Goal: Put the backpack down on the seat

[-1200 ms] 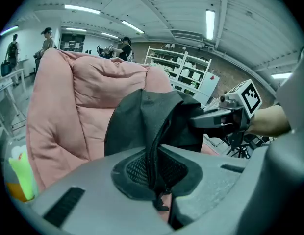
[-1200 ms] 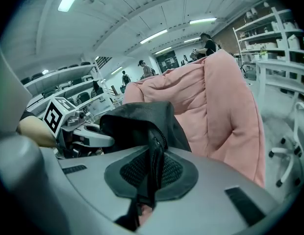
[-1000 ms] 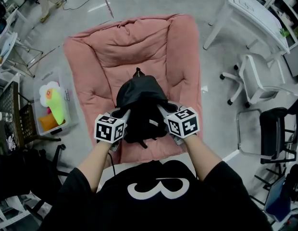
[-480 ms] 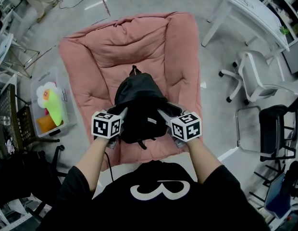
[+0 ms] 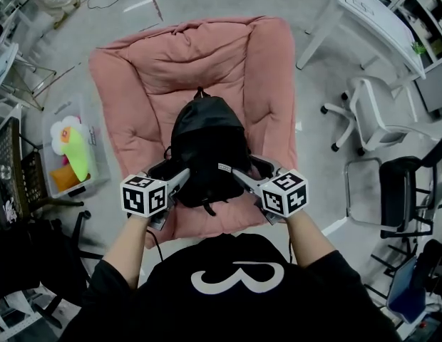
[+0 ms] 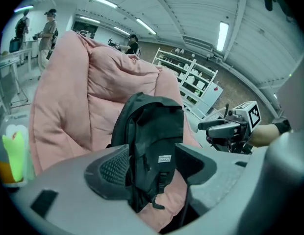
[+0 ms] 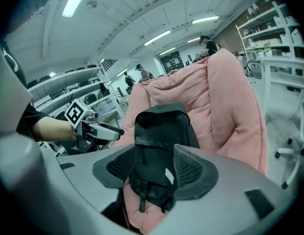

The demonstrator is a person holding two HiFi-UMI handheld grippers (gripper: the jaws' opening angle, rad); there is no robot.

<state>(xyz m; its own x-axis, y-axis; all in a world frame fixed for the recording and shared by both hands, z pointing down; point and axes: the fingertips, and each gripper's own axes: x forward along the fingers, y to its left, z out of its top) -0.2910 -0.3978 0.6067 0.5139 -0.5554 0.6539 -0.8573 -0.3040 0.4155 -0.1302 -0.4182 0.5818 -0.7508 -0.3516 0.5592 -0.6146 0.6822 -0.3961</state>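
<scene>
**Ana:** Pink padding surrounds the black backpack. It sits on the seat, midway between the two side bolsters, with its bottom near the front edge.

**Ben:** Is it flat or upright?

**Ana:** It's propped up. Its back leans on the cushioned backrest, the carry loop is at the top, and the front pocket with a small label faces the person.

**Ben:** What about the left gripper?

**Ana:** Released. Its jaws have just been opening and now stand wide apart by the bag's lower left corner. In the left gripper view the bag shows in the gap, and neither pad presses on it.

**Ben:** And the right gripper?

**Ana:** It's the same. Its jaws have just been opening and are spread wide at the lower right corner. In the right gripper view the bag shows between the ribbed pads with space on either side, so nothing is gripped.

**Ben:** Is anything beside the seat?

**Ana:** A clear plastic bin of bright toys stands on the floor off its left edge. A white office chair stands well apart on the right.
</scene>
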